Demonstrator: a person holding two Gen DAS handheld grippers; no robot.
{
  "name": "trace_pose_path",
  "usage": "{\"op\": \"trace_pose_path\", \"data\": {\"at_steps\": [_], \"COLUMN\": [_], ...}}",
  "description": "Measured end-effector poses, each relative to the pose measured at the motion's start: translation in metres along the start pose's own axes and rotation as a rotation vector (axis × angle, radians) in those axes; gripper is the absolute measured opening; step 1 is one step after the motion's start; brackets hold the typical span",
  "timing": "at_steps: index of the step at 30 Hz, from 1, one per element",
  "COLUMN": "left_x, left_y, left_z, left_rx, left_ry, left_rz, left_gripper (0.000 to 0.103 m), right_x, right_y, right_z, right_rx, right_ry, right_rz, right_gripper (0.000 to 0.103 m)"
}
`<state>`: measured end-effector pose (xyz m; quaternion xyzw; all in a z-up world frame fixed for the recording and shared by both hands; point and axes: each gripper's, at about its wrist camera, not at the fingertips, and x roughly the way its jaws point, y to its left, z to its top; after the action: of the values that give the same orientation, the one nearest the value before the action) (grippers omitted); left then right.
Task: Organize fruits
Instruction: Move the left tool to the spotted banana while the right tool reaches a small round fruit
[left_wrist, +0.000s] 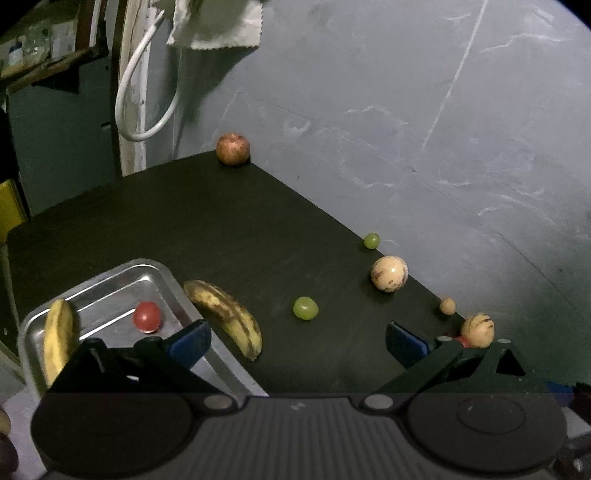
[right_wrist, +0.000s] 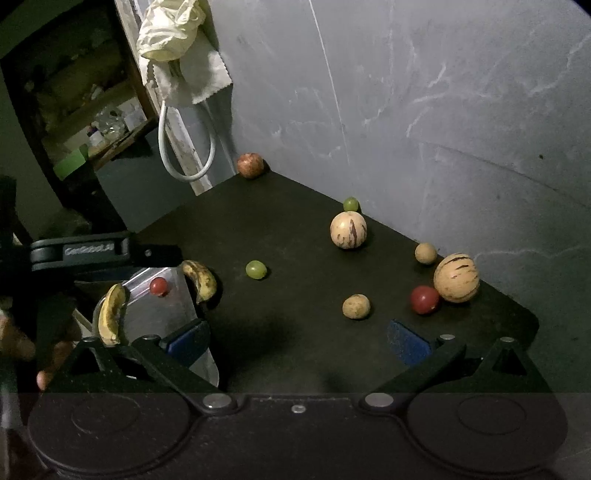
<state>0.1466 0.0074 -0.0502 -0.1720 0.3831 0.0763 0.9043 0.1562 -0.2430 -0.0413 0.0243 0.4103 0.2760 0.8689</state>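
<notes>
A steel tray (left_wrist: 110, 284) (right_wrist: 173, 314) at the table's left holds a banana (left_wrist: 57, 339) (right_wrist: 110, 314) and a red tomato (left_wrist: 147, 316) (right_wrist: 159, 286). A spotted banana (left_wrist: 225, 317) (right_wrist: 201, 278) lies beside the tray. On the dark table (left_wrist: 221, 229) are two green grapes (left_wrist: 305, 308) (right_wrist: 256, 269), two striped cream melons (left_wrist: 389, 274) (right_wrist: 348, 229) (right_wrist: 456, 277), a red tomato (right_wrist: 424, 299), small tan fruits (right_wrist: 356, 306) and an apple (left_wrist: 232, 148) (right_wrist: 250, 165). My left gripper (left_wrist: 297, 343) is open above the tray's edge. My right gripper (right_wrist: 297, 343) is open, nothing between its fingers.
A grey wall (left_wrist: 424, 110) borders the table's far right side. A white cable loop (left_wrist: 144, 107) and a cloth (left_wrist: 218, 22) hang at the back left by a shelf (right_wrist: 92, 110). A person's hand (right_wrist: 22, 339) holds the left gripper's body (right_wrist: 88, 251).
</notes>
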Motion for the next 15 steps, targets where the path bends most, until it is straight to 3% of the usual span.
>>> {"op": "trace_pose_path", "data": {"at_steps": [15], "left_x": [0.070], "left_y": [0.024], "left_z": [0.005], "left_rx": [-0.112], "left_ry": [0.051], "left_rz": [0.024], "left_gripper": [0.088], "right_x": [0.047], "right_y": [0.004], "right_z": [0.011], "right_rx": [-0.006], "right_ry": [0.056], "right_rz": [-0.025], "right_gripper": [0.102]}}
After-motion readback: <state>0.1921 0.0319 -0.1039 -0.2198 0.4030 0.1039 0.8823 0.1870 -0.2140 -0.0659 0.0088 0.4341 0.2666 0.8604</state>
